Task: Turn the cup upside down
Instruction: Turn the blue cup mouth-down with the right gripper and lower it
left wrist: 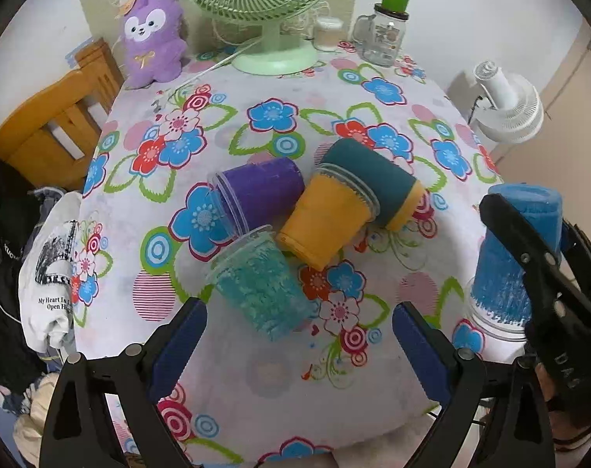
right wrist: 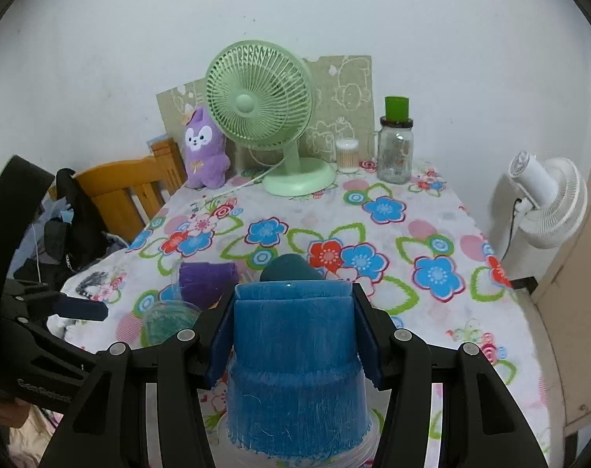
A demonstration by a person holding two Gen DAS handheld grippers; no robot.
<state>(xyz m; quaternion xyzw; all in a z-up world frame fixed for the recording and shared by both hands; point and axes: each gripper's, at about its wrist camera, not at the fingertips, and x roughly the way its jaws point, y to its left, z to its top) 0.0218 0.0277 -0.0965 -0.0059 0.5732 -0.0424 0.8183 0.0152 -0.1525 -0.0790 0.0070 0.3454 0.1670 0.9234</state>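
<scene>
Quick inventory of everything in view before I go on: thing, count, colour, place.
blue cup: 1, blue, upside down, table's near right, between right gripper's fingers
teal cup: 1, teal, on its side, near centre
purple cup: 1, purple, on its side, centre
orange cup: 1, orange, on its side, centre
dark teal cup: 1, dark teal and orange, on its side
desk fan: 1, green, far edge
plush toy: 1, purple, far left
glass jar: 1, clear, green cap, far right
floor fan: 1, white, right of table
left gripper: open
right gripper: shut on blue cup
</scene>
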